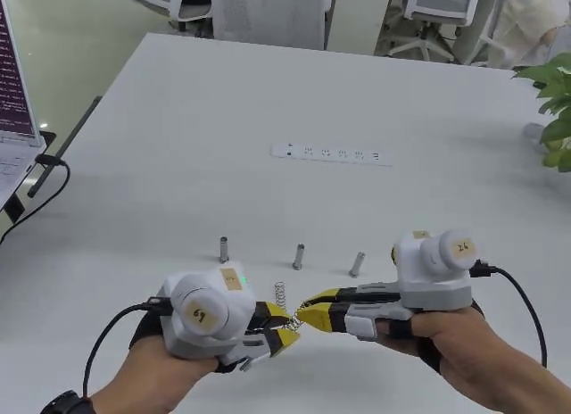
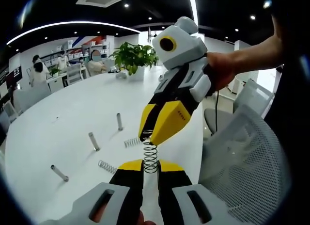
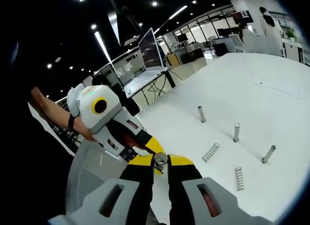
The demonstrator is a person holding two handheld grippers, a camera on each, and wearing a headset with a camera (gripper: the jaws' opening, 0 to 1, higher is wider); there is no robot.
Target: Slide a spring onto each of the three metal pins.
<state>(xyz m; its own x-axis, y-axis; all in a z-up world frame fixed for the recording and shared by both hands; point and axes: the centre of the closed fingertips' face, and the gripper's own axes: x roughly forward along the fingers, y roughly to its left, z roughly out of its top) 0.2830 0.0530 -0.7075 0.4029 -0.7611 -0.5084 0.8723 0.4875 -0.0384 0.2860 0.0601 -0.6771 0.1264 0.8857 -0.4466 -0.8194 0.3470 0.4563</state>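
While held at both ends, spring (image 2: 150,154) may stretch, bend or ping away | left gripper (image 2: 150,170) pinching one end, right gripper (image 3: 161,163) the other | aloft, near three bare pins (image 1: 298,256) | two springs (image 3: 210,152) loose on table (image 1: 268,102)

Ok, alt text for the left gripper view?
The left gripper, at bottom, and the right gripper, coming in from above, each pinch one end of a spring spanning between them. Behind, on the white table, stand three bare metal pins with two loose springs beside them.
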